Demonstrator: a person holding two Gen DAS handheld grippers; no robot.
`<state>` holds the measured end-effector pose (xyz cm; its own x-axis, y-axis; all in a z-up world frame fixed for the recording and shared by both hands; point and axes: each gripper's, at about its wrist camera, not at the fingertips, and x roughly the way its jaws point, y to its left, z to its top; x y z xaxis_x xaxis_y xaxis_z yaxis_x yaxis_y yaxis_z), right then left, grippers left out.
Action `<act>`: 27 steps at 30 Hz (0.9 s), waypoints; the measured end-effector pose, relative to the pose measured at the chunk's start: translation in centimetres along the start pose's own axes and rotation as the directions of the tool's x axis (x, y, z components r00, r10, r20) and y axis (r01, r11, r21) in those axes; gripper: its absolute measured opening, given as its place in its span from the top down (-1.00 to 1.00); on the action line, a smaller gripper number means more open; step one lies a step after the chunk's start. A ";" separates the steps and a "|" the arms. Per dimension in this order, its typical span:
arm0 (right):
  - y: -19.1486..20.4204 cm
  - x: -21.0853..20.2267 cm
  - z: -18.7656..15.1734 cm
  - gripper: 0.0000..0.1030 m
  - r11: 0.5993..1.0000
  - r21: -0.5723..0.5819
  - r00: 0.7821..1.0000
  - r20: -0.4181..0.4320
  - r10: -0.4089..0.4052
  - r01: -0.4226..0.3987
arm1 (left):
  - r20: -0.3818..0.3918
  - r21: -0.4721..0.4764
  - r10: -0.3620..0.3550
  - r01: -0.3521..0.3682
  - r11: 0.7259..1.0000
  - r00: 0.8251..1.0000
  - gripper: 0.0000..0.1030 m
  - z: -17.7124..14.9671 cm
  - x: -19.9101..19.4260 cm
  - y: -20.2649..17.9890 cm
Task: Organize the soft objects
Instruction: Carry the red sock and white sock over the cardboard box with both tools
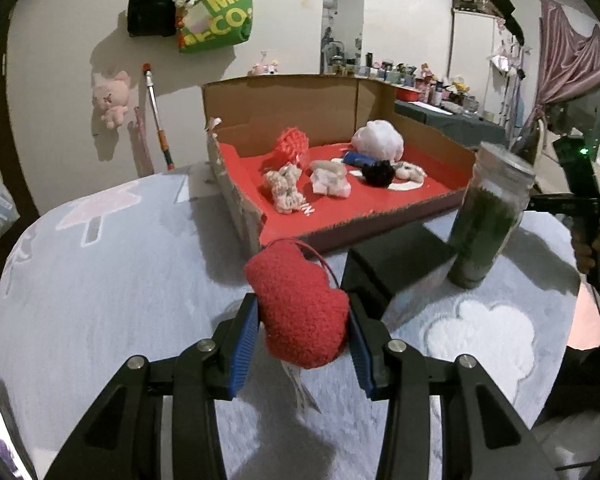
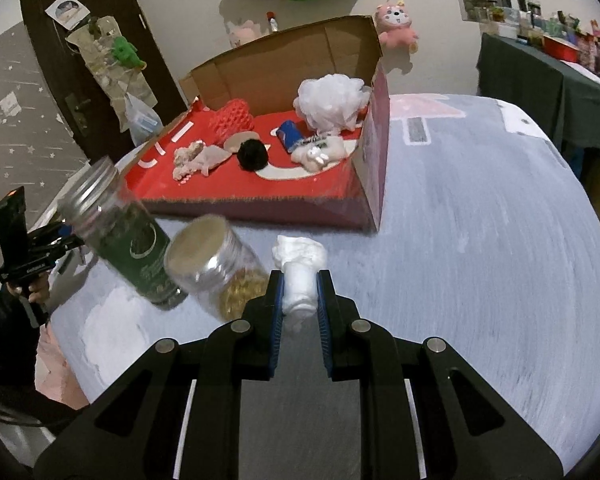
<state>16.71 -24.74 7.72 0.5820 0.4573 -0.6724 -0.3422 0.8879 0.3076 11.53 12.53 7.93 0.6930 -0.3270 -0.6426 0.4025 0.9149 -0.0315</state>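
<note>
The left tool (image 1: 303,322) is clamped on a red fuzzy plush (image 1: 300,304), its blue pads (image 1: 242,348) pressing the plush from both sides. The plush sits squarely between the fingers and bulges out toward 12 o'clock past their tips, with a thin red loop at its top and a white tag hanging under it toward 6 o'clock. It is held above the pale patterned desk (image 1: 120,300).

The right tool (image 2: 299,300) is clenched on a white soft roll (image 2: 299,276). The roll stands between the pads, and its crumpled head sticks out past the fingertips toward 12 o'clock.

From each tool, the cardboard box (image 1: 260,104) with the red floor lies toward 12 o'clock, resting on the desk, well apart from both held things. Inside it lie a white mesh puff (image 2: 332,100), a red netted piece (image 2: 234,118), a black pompom (image 2: 253,155), a blue item (image 2: 290,133) and several pale plush bits (image 1: 286,188).

In the right wrist view, a jar of yellow pieces (image 2: 216,264) sits at about 10 o'clock just beside the right tool, with a green-filled jar (image 2: 120,232) beyond it. Both jars look blurred.
</note>
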 end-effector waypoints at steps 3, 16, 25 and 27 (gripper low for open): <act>-0.2 0.4 1.0 0.70 1.000 -0.010 1.000 -0.013 0.012 -0.012 | -0.001 0.009 -0.003 0.003 1.000 1.000 0.13 0.9 0.1 0.5; 0.2 1.5 5.9 0.70 0.995 -0.054 0.996 -0.029 0.084 -0.086 | 0.021 0.021 -0.109 0.109 0.994 0.994 0.13 7.1 1.2 0.0; 2.4 5.1 9.2 0.70 0.990 -0.123 0.995 -0.081 0.066 -0.075 | -0.090 0.019 -0.168 0.171 0.985 0.982 0.13 11.7 6.4 -3.8; 3.0 6.3 9.7 0.70 0.987 -0.145 0.993 -0.111 0.050 -0.065 | -0.130 0.023 -0.171 0.176 0.984 0.977 0.13 12.2 7.7 -4.6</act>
<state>26.56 -18.71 10.92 0.4789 0.4922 -0.7269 -0.4827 0.8393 0.2502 22.34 2.92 12.42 0.5298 -0.4451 -0.7219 0.5313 0.8377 -0.1265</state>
